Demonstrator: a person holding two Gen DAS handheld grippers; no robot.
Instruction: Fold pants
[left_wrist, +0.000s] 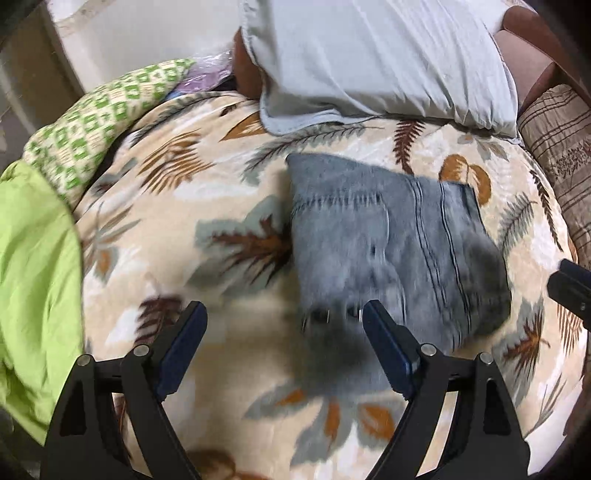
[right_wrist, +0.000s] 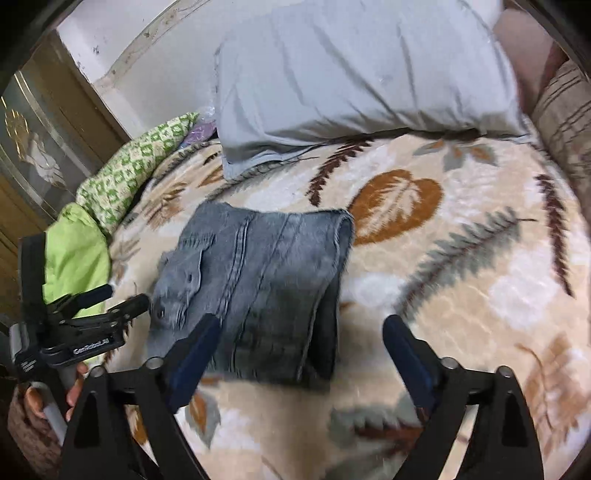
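Note:
Grey denim pants (left_wrist: 391, 240) lie folded into a compact rectangle on the leaf-patterned blanket (left_wrist: 207, 206). They also show in the right wrist view (right_wrist: 266, 280). My left gripper (left_wrist: 284, 314) is open and empty, just in front of the bundle's near left corner; it also shows in the right wrist view (right_wrist: 125, 299). My right gripper (right_wrist: 301, 328) is open and empty, its jaws straddling the near right end of the bundle. One of its fingers (left_wrist: 570, 286) shows at the right edge of the left wrist view.
A pale blue pillow (right_wrist: 354, 74) lies at the head of the bed behind the pants. A green patterned cloth (right_wrist: 125, 173) and a lime green cloth (right_wrist: 74, 251) sit at the left. A striped brown cushion (left_wrist: 557, 155) is at the right.

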